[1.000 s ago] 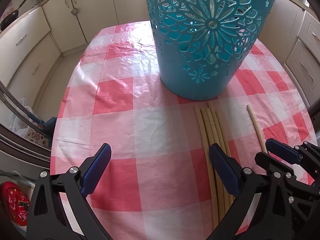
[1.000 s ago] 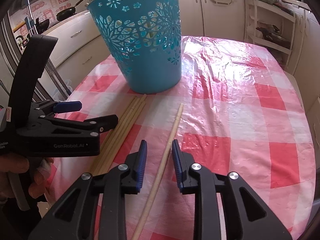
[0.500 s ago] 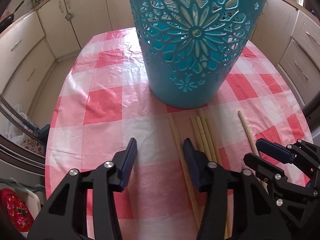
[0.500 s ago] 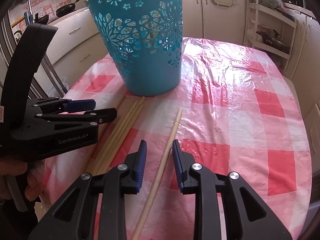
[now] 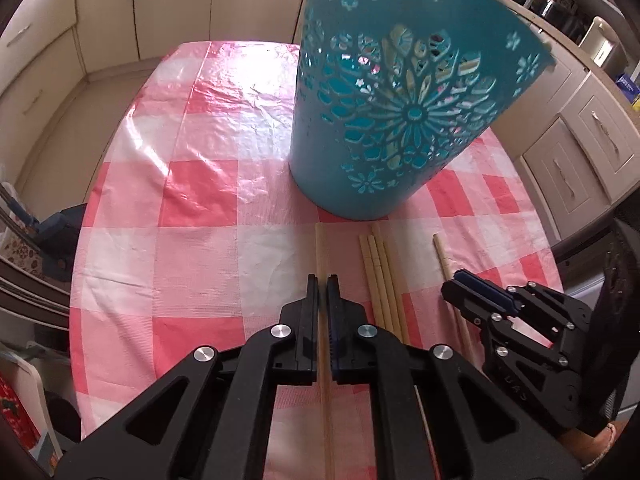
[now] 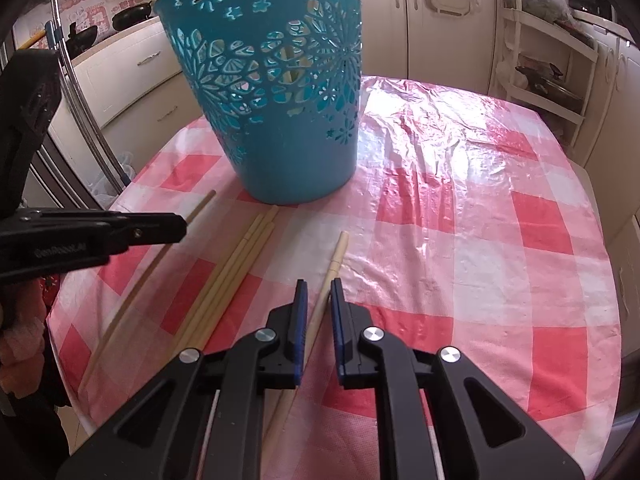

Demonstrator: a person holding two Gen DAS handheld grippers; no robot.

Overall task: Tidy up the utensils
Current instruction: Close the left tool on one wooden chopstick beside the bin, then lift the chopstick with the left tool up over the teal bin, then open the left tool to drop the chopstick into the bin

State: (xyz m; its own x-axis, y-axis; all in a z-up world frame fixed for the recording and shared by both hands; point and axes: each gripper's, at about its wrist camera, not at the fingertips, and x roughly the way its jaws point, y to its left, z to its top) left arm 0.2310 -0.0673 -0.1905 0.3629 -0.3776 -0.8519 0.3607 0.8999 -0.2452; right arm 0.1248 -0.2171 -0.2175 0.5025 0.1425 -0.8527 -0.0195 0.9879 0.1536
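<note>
A teal cut-out basket (image 5: 396,120) stands upright on the red-checked tablecloth (image 5: 192,184); it also shows in the right wrist view (image 6: 280,100). My left gripper (image 5: 323,280) is shut on one wooden chopstick (image 5: 321,248) that points toward the basket. A bundle of three chopsticks (image 5: 380,276) lies just right of it. My right gripper (image 6: 319,286) is narrowly open with its jaws on both sides of a single chopstick (image 6: 336,258) lying on the cloth. My left gripper (image 6: 176,228) shows at the left of the right wrist view.
Cream kitchen cabinets (image 5: 580,160) ring the table. A white shelf rack (image 6: 540,60) stands at the back right. A wok (image 6: 128,16) sits on the far counter. The table edge (image 5: 80,280) drops off at the left.
My left gripper has closed from wide open onto one chopstick, which is now separated from the bundle. My right gripper stays around the single chopstick, its jaws a little closer.
</note>
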